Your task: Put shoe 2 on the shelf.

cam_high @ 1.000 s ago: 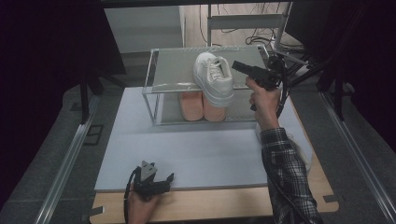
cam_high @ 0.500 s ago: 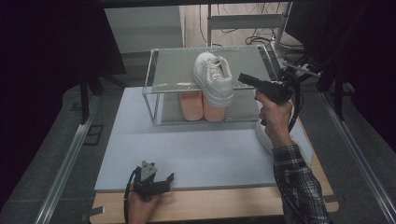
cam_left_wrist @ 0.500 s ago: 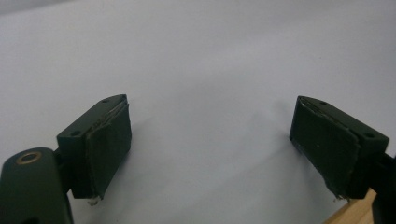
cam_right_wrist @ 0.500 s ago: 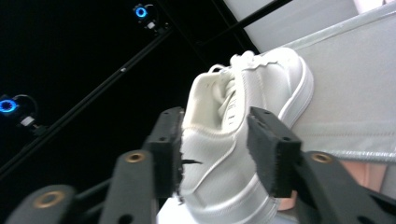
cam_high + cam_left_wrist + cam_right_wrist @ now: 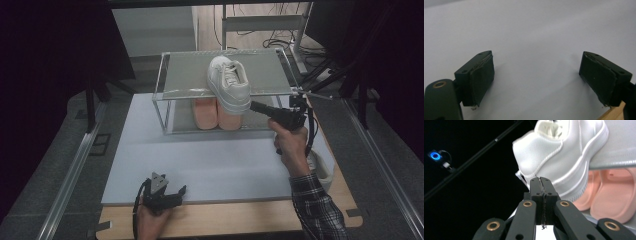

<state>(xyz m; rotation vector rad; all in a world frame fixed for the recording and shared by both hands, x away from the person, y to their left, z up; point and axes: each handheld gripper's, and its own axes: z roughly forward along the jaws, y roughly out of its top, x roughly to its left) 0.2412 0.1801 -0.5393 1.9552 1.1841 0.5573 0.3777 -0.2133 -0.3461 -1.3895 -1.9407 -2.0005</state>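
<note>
Lowered toward the white sneaker (image 5: 229,82), my right gripper (image 5: 254,105) has just clenched empty beside its heel; sneaker sits atop the clear rack (image 5: 175,85). Left gripper (image 5: 172,192) rests released on the counter (image 5: 210,160).

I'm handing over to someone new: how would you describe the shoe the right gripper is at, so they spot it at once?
Find the clear rack at the far end of the white mat. On its top shelf sits one white sneaker, heel hanging over the front edge, with the shut right gripper just at that heel. Unlike the pink pair on the shelf below, it is white, laced and alone.
</note>
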